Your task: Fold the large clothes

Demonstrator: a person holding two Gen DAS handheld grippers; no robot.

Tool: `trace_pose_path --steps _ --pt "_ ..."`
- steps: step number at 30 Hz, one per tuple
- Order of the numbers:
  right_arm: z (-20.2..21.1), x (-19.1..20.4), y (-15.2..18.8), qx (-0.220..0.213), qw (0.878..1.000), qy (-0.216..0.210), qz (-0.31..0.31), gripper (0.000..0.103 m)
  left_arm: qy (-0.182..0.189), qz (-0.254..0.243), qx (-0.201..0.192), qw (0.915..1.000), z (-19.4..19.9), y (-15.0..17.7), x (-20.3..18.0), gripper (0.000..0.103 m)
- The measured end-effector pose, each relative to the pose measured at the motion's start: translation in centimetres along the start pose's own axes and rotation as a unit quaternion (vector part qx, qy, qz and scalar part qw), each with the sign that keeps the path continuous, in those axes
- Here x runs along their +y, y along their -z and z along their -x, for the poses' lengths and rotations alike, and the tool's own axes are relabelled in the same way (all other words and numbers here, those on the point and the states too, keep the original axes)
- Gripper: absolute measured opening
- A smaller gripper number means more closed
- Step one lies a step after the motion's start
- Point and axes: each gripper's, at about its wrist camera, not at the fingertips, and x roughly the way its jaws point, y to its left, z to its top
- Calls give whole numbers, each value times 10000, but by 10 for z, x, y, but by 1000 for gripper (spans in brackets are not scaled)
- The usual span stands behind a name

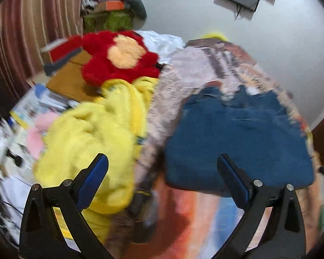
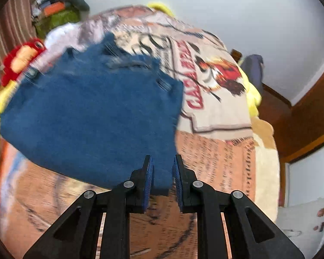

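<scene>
Here the right gripper (image 2: 163,179) is nearly closed, its two blue pads pinching a corner of the blue jeans (image 2: 90,116), which spread out ahead of it and to its left over a printed bedspread (image 2: 216,159) on the bed. Beyond the jeans, to the right of the gripper's line, the bedspread shows red lettering and a dark drawing. The left gripper (image 1: 162,181) stands wide open and holds nothing; the jeans (image 1: 237,138) lie ahead of it, toward its right finger (image 1: 233,181), and a fluffy yellow garment (image 1: 90,138) lies bunched ahead of its left finger (image 1: 92,179). Farther off past the yellow garment sits a red plush toy (image 1: 118,58). Both views are blurred.
</scene>
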Motion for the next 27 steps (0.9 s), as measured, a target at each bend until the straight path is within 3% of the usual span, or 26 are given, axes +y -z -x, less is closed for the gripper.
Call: trace_pose_path --steps 3,6,9,17,22,27 --pt "13 13 -14 -132 9987 -483 -97 15 597 404 315 9969 -13 5 -6 102" --pt "13 28 -28 -90 9930 -1146 -287 15 1120 806 770 9874 -37 16 -13 102" --pt "0 46 -36 201 9841 -1698 -469 15 1327 961 1086 9805 -59 27 -22 102" --pt "-65 83 -34 973 9795 -1738 -300 15 1989 1337 1739 9551 -108 48 -43 102" --pt "-74 78 -32 802 9773 -1921 -385 15 2409 1702 1884 9368 -133 47 -45 101" --pt "-78 69 -30 789 9713 -2173 -560 15 2411 1919 1571 9383 -144 34 -42 99"
